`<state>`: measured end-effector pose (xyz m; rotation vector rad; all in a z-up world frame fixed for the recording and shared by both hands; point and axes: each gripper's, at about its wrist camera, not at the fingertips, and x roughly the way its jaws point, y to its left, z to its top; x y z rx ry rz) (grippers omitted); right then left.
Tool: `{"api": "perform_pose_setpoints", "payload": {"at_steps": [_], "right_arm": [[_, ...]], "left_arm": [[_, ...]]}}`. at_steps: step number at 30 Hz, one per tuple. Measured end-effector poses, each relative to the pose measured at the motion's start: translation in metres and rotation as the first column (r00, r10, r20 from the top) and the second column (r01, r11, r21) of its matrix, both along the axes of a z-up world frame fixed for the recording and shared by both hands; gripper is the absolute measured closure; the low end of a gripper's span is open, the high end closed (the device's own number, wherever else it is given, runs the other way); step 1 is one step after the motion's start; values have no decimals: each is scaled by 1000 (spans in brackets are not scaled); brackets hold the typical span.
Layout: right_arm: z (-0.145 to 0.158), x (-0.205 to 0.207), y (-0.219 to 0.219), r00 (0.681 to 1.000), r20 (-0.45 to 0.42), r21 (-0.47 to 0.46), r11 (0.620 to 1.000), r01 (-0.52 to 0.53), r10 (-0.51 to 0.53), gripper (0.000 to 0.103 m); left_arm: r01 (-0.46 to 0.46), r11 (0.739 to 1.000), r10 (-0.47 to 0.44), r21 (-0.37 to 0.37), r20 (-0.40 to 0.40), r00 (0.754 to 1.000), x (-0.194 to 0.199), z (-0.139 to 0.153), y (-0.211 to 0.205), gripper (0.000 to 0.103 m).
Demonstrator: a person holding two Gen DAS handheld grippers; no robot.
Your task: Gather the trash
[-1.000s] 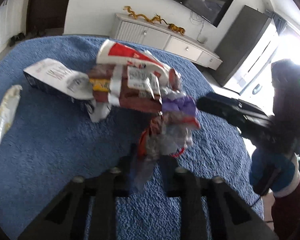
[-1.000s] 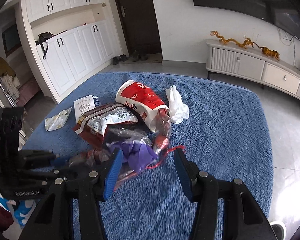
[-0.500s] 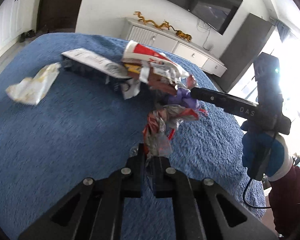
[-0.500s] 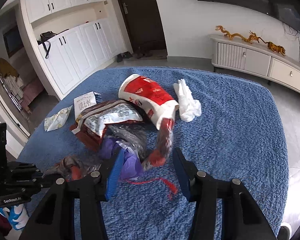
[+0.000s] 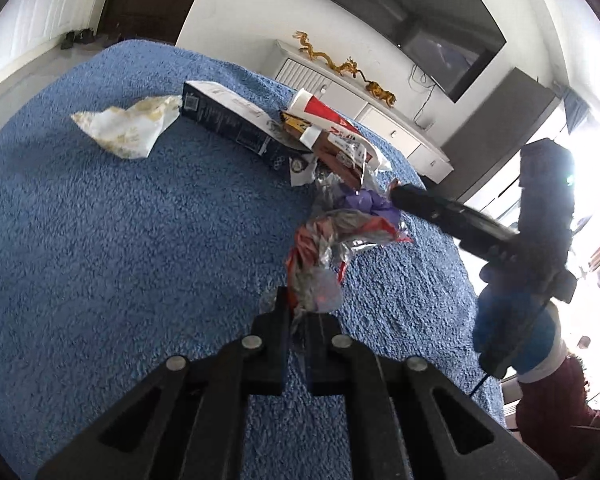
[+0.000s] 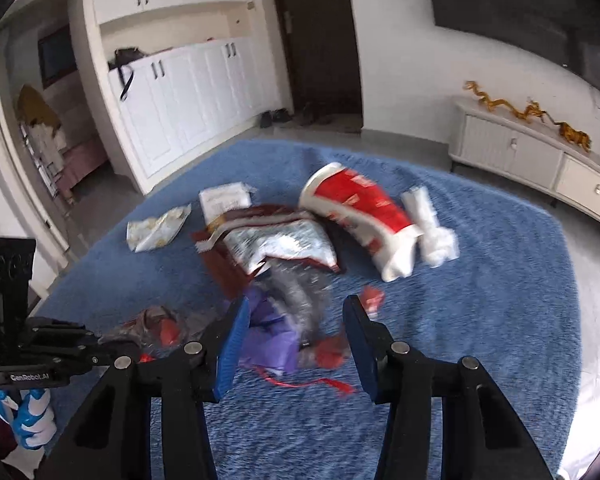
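The left hand-held gripper (image 5: 298, 312) is clenched on the lower end of a crumpled clear wrapper with red print (image 5: 320, 256), which stands up from between the pads above the blue-covered table (image 5: 120, 240). The right hand-held gripper (image 6: 296, 332) is released, its blue pads standing apart with a purple scrap (image 6: 272, 340) and a grey crinkled film (image 6: 300, 300) between them; no pad is seen to press on either. The right-wrist view is blurred, so contact cannot be confirmed.

The red-and-white bag (image 6: 360, 216) is taken as the landmark. Touching its left side in the right-wrist view lies a maroon-and-silver snack pack (image 6: 276, 244); a white crumpled tissue (image 6: 432, 228) lies just beside its right side. Nearer the camera than the bag are the purple scrap and film. Further left of the snack pack a white-printed box (image 6: 226, 200) and a pale yellow-patterned wrapper (image 6: 156, 232) are found, apart from the pile.

The step in hand is judged to be the gathering of the loose pieces in front of the bag. For this to be done well, the right pads should be lowered until both scrap and film sit deep between them before closure, and the red string (image 6: 308, 382) trailing beneath should be taken up too. The left grip should be kept firm, as only a thin edge is pinched.
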<state>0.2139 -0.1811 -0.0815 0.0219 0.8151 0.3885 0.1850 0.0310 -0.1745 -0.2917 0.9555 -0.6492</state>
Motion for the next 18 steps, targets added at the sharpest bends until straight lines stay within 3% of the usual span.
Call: {"api": "perform_pose_setpoints", "payload": {"at_steps": [5,7,9,18], "right_arm": [[-13,10,8,999,-32,8,1000,-10,10,58],[-15,12,8,999,-38,12,1000,-13,13,58],[-17,13,9,999,-42,11,1000,-15,16,58],[-19,15,9,999,-47,23,999,-24,25,59]], "left_arm": [[7,1000,-7,13,-1,1000,0,0,0,90],[6,1000,-6,21,-3,1000,3,-1,-3,64],[10,1000,-10,6,5,1000,4,1,-4,54],[-38,999,38,9,4,999,27,6,-4,51]]}}
